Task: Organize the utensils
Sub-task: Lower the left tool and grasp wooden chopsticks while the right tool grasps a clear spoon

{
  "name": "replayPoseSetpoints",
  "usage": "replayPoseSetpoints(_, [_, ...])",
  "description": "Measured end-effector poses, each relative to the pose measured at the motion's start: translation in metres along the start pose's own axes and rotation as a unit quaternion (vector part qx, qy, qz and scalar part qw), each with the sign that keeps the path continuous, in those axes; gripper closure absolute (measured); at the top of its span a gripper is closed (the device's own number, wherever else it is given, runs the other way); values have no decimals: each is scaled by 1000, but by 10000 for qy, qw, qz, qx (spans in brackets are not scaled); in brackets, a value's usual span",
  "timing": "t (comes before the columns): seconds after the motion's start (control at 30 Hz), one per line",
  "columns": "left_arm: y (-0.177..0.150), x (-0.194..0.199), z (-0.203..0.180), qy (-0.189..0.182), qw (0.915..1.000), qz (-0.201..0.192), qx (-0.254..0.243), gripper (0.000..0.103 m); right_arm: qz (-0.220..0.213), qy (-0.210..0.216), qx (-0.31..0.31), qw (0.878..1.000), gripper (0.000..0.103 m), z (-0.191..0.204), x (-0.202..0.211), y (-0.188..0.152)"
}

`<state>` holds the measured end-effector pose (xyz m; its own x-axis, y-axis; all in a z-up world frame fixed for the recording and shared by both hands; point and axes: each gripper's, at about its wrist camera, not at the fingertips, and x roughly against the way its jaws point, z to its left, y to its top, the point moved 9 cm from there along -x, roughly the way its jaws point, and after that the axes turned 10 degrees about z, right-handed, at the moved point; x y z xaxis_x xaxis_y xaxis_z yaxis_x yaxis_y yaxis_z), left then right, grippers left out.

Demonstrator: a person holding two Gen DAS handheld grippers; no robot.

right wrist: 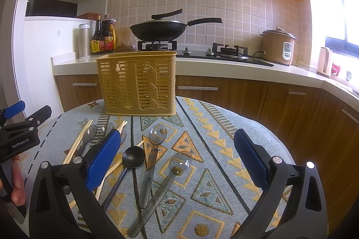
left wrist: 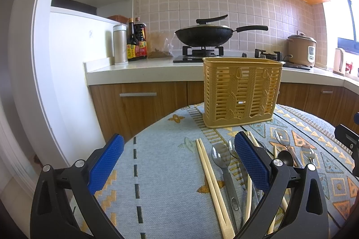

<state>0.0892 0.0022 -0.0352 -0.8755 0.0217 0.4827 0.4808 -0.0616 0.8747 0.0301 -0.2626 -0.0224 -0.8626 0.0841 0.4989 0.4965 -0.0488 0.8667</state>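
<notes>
Two hand-held grippers hover low over a round table covered in a pale blue cloth with orange and teal triangle patterns. The left gripper points forward, its blue-padded fingers spread wide apart and holding nothing. Its right finger hangs over a cluster of utensils, hiding part of them. The right gripper is posed the same way, level and aimed forward, fingers wide apart and empty. At the far left of the right wrist view, the left gripper's black body shows, with the person's fingertips wrapped below it.

Lying on the cloth between and beneath the grippers are the utensils. A pair of wooden chopsticks lies side by side, running away from the viewer. Just right of them is a clear plastic spoon. More chopsticks and spoons lie partly hidden behind the left gripper's finger. In the right wrist view, a black spoon lies near the right gripper's left finger, and two clear spoons lie between the fingers, bowls pointing away.

Beyond the utensils, a tan slotted plastic utensil basket stands upright near the table's far edge, apart from the utensils.

Farther back is a kitchen counter with wooden cabinets. On it stand sauce bottles, a metal flask, a lidded black wok on a gas stove, a rice cooker and a kettle near the bright window.
</notes>
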Motion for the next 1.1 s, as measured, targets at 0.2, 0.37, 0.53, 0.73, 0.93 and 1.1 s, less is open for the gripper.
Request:
replayPoseSetpoints(0.2, [0, 0, 0, -3, 10000, 1, 5, 7, -2, -14, 5, 10000, 7, -1, 0, 0])
replayPoseSetpoints(0.37, [0, -2, 1, -13, 10000, 40, 39, 7, 57, -145, -46, 9999, 7, -4, -2, -2])
replayPoseSetpoints(0.53, [-2, -14, 2, -124, 9993, 346, 102, 8, 269, -365, -163, 9988, 7, -11, -9, -4])
replayPoseSetpoints(0.73, [-17, -52, -3, -911, 9816, 1678, 83, 29, 1113, -43, -136, 9937, 7, -4, -34, -14])
replayPoseSetpoints(0.93, [-26, -86, -6, -1784, 9386, 2944, 245, 50, 2135, 638, -540, 9733, 13, -8, -59, -16])
replayPoseSetpoints(1.1, [-34, -112, -9, -1876, 9138, 3594, 251, 60, 2805, 989, -621, 9527, 29, -8, -81, -8])
